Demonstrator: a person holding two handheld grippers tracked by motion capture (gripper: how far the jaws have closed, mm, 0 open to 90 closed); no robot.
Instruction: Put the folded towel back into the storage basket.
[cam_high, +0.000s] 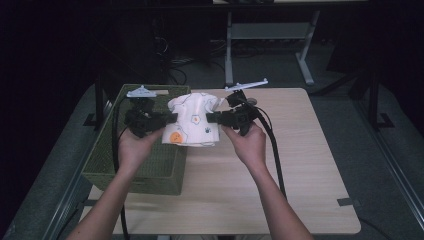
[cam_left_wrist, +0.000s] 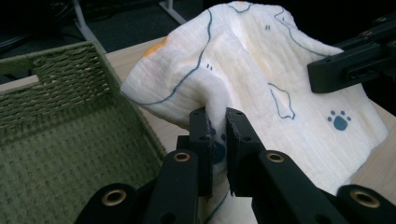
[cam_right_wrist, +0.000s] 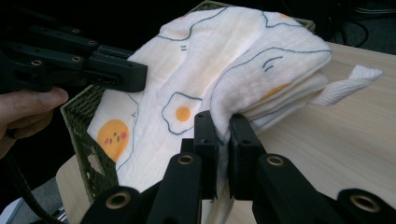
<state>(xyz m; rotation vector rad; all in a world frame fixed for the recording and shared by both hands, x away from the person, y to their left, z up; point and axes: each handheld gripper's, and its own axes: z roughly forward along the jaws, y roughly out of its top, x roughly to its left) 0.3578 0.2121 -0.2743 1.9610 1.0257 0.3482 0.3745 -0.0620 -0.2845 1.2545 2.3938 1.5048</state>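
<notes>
With the left claw and right claw each clamped on an edge of the folded cloth, held above the counter beside the basket, uneven pull may slip a thin pinch and unfold it.

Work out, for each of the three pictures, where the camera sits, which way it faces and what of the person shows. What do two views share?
High view: above the person's side, looking forward and down on the table; both forearms, left gripper, right gripper.
Left gripper view: rides the left gripper, facing the cloth and green basket.
Right gripper view: rides the right gripper, facing cloth and basket; a thumb shows.
Shared: both gripper views show the cloth pinched in black fingers.
</notes>
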